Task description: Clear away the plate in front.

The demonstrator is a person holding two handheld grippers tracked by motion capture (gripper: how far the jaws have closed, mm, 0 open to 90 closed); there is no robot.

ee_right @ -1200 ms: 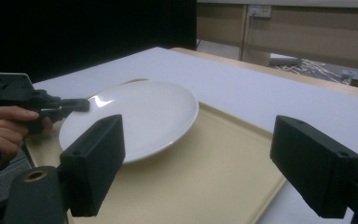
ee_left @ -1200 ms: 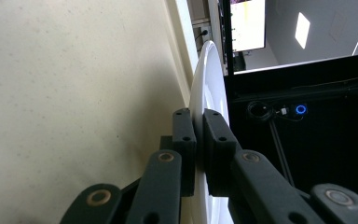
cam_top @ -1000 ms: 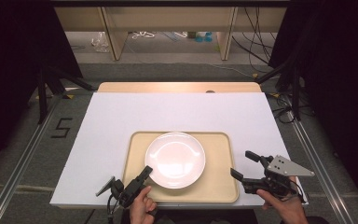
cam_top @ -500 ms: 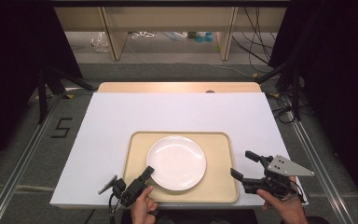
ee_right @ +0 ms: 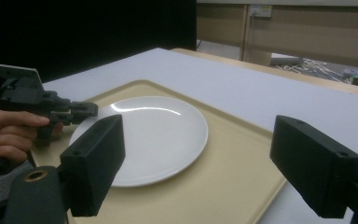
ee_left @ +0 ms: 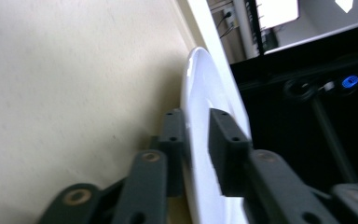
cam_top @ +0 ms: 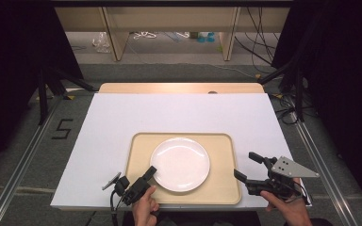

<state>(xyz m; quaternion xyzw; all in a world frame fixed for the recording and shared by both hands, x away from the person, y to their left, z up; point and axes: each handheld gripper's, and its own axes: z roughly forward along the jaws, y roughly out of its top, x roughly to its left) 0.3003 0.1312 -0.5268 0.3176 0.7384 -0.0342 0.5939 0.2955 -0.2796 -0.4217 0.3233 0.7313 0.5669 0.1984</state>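
Step in hand: releasing white plate (cam_top: 180, 164) onto beige tray (cam_top: 221, 188) at near middle of surface (cam_top: 122, 117). Left gripper (cam_top: 147, 174) at plate's near-left rim; jaws just been opening, straddling rim with slight gap, not pressing. Right gripper (cam_top: 245, 165) jaws wide apart, empty, near right. Next likely: back left gripper off rim without dragging. Plate flat, face up, round: no long axis.
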